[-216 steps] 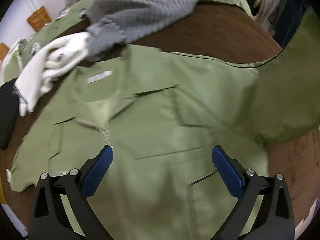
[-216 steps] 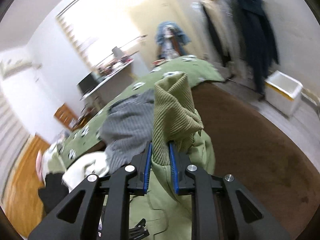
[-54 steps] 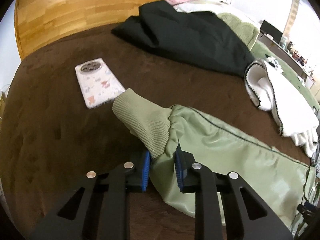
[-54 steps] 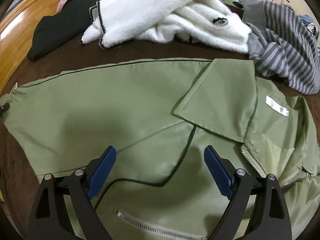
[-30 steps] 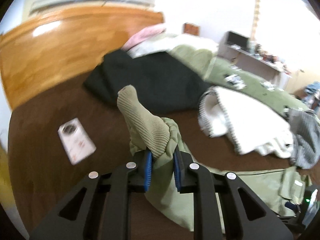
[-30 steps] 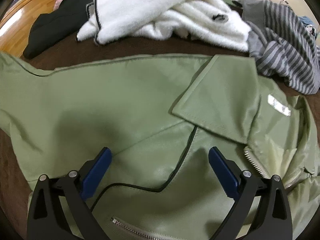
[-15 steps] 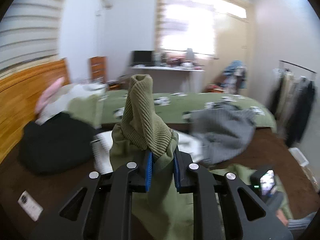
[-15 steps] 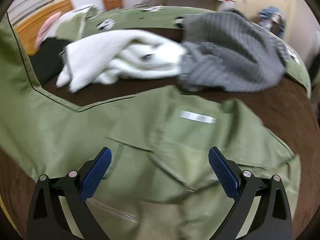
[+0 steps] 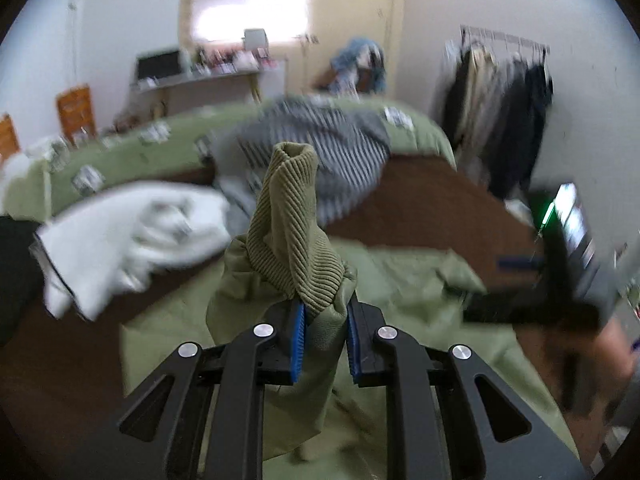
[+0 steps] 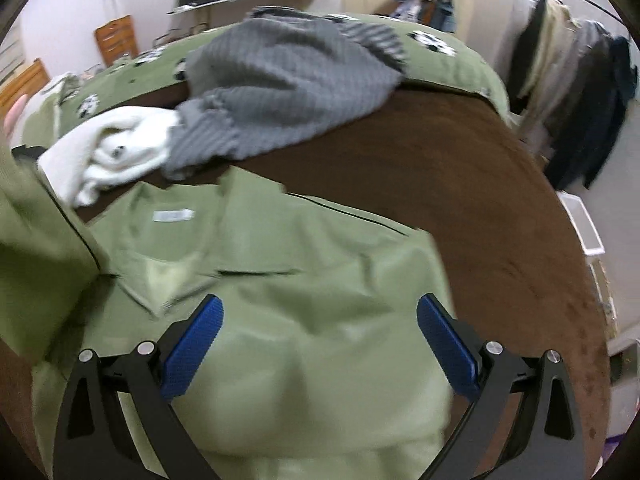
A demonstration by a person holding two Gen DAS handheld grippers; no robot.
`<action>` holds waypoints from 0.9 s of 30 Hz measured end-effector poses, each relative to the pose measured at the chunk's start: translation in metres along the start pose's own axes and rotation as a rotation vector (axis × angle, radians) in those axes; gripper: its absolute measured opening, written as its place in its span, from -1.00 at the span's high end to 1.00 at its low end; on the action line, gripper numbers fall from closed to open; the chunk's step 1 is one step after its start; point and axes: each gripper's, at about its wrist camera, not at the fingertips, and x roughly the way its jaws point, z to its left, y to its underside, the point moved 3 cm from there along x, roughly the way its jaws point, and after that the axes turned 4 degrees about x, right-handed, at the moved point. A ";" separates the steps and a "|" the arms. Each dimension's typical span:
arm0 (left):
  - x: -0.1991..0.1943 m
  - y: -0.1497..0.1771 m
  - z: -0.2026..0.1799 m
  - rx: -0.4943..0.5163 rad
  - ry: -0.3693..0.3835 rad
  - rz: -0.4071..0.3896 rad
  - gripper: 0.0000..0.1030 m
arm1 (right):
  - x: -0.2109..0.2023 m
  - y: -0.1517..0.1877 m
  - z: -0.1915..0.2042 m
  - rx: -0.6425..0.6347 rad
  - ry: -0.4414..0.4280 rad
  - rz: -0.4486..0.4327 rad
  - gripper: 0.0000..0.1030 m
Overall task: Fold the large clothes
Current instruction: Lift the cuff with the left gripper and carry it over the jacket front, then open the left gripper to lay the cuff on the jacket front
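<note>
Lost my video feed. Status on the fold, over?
Left hand-held gripper shut on ribbed cuff, sleeve raised. Right hand-held gripper open over green jacket. White garment beside collar.

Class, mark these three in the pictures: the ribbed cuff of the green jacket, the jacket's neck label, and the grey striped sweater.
ribbed cuff [image 9: 288, 216], left wrist view, middle of the knit.
neck label [image 10: 173, 215], right wrist view, centre of the white tag.
grey striped sweater [image 10: 280, 88], right wrist view, middle of its body.
</note>
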 end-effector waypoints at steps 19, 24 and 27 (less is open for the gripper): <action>0.078 0.054 -0.053 0.089 0.061 0.200 0.60 | 0.019 0.024 -0.035 0.059 0.016 0.059 -0.87; 0.061 0.044 -0.048 0.065 0.057 0.205 0.41 | 0.006 0.015 -0.040 0.066 0.024 0.042 -0.87; 0.042 0.035 -0.040 0.037 0.049 0.173 -0.56 | -0.003 0.010 -0.041 0.065 0.026 0.031 -0.87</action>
